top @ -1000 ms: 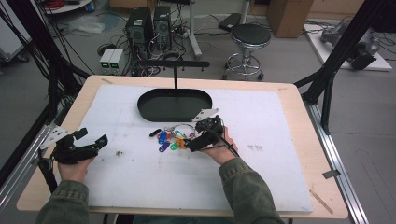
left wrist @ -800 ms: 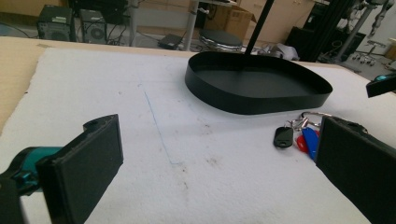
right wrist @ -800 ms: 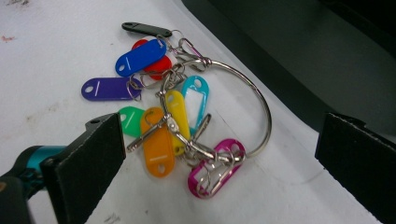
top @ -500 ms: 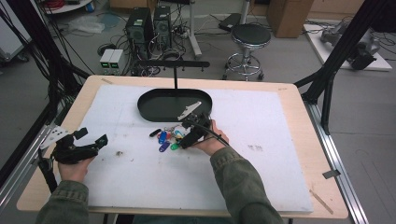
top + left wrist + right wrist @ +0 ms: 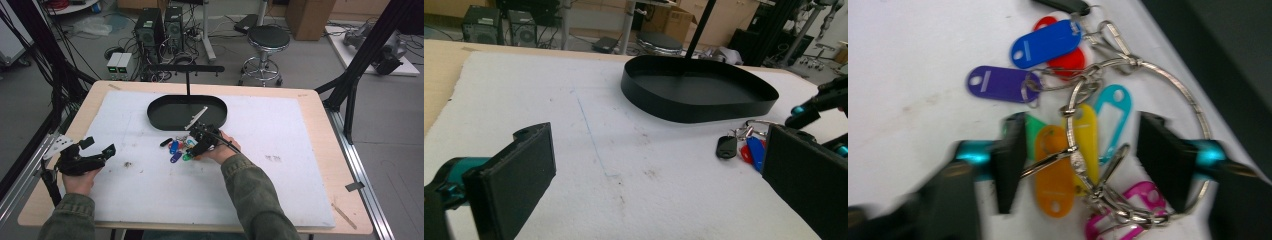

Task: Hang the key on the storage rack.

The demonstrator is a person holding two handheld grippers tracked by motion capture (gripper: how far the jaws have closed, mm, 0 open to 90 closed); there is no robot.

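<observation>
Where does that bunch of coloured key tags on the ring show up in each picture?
High view: the key tags lie mid-table, just in front of the black tray, at the right gripper.
Left gripper view: at the right edge, below the tray.
Right gripper view: centre, between the black fingers.
Shared landmark: the black tray; its dark wall runs along the right gripper view's upper right.

The tray sits on the foam mat, toward the far side of the tabletop. The key ring with tags lies on the mat just before the tray, with the right gripper over it. The left gripper is well to the left of the tray, nearer the person.
</observation>
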